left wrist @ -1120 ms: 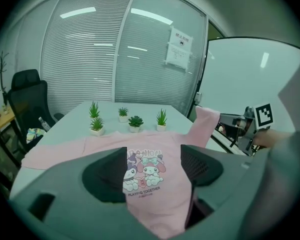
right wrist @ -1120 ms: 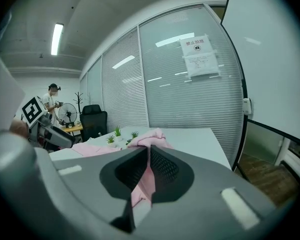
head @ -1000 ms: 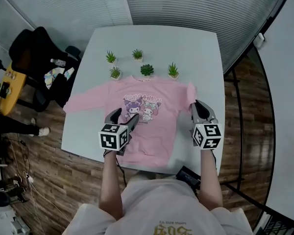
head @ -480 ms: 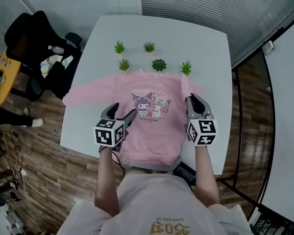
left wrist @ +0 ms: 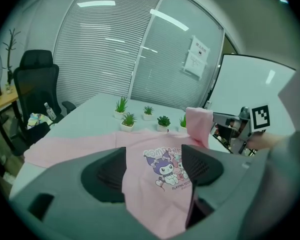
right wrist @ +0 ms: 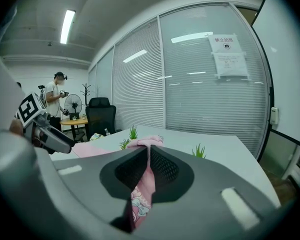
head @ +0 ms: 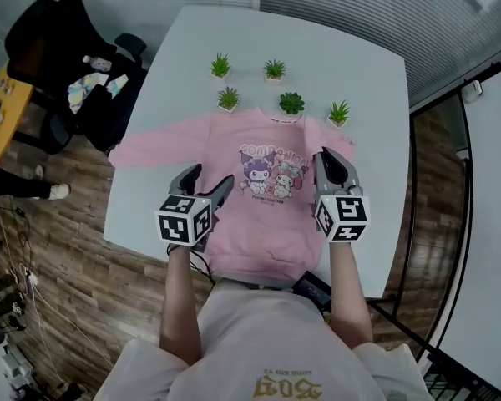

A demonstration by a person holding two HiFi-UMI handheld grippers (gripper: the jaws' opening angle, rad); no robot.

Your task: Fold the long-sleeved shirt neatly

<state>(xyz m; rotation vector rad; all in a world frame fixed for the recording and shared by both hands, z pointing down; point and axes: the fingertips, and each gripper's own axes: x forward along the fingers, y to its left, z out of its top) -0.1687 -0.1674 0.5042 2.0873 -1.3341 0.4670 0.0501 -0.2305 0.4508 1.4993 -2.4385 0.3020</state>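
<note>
You're at the sleeve stage of the fold. The pink long-sleeved sweatshirt (head: 259,224) lies flat and face up on the white counter (head: 334,65), right under both tongs, with its collar on the far side next to the little potted plants (head: 291,103). The hem is on your side, at the counter's near edge.

The right tongs (right wrist: 149,156) are pressed together on the right sleeve (left wrist: 197,124). You can see pink cloth squeezed between the pads and poking out above and below them. That sleeve is lifted off the counter and doubled back, so it hangs just beside the cartoon print (head: 274,167) on the shirt's right side.

The left tongs (left wrist: 152,166) are spread wide and pinching nothing. They hover over the lower left part of the body, with only the shirt front showing through the gap below them. I can't tell if they touch the cloth, but it looks like they're just above it.

The left sleeve (head: 150,150) lies stretched out flat, well off to the left of the left tongs, with its cuff out near the counter edge.

My guess for the next move is to carry the pinched sleeve across toward the left tongs and lay it flat over the chest. Keep it smooth and line it up with the side seam before you let go, and use the free left tongs to pin the body so it doesn't drag. After that comes the left sleeve, then the bottom-up fold.
</note>
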